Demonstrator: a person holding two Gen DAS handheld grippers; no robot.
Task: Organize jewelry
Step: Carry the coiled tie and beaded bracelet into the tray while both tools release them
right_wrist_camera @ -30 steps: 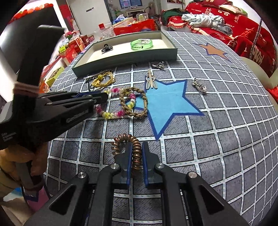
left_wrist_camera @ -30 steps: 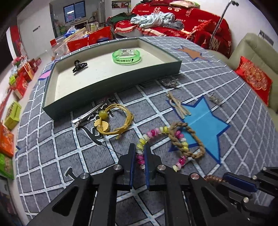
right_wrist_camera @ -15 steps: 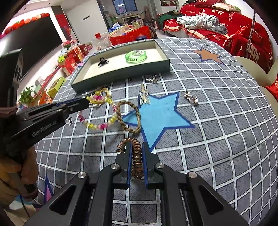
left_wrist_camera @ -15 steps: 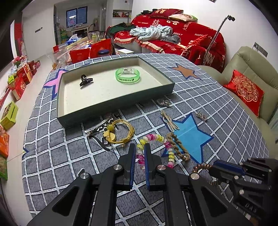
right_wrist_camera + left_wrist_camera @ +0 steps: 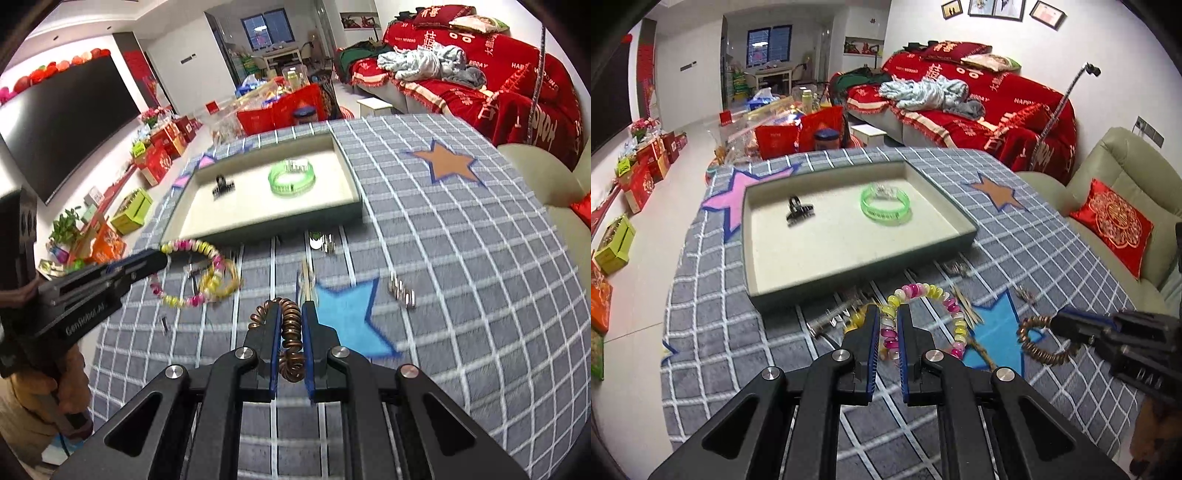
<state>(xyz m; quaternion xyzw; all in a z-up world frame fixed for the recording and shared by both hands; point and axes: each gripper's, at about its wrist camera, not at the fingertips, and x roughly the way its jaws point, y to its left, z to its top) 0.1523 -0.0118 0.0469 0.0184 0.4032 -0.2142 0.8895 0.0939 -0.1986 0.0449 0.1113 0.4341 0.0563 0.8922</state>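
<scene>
- Left gripper (image 5: 886,325): jaws clamped on one side of the pink, yellow and white beaded bracelet (image 5: 938,295); the rest of the loop hangs free in the air beyond the fingertips, clear of the grey grid-patterned tablecloth (image 5: 701,332).
- Right gripper (image 5: 291,332): jaws clamped on the copper-brown spiral coil hair tie (image 5: 290,325), which bulges out past the tips on the left.
- Target, by my reading: the shallow dark-green tray with cream lining (image 5: 971,225), up-table from both grippers. It already holds a small black claw clip (image 5: 798,214) and a translucent green bangle (image 5: 884,203).
- Not yet collected on the cloth: yellow cord bracelet (image 5: 225,284), small metal pieces (image 5: 400,288).
- Risk 1: the beads are round and held over a short stretch only; a swing of the free loop could roll them out of the pads before the tray.
- Risk 2: the dangling loop could catch the tray's near wall if carried in low.
- Risk 3: both grippers head for the same tray and may collide.
- Risk 4: the springy coil may bounce out on release.
</scene>
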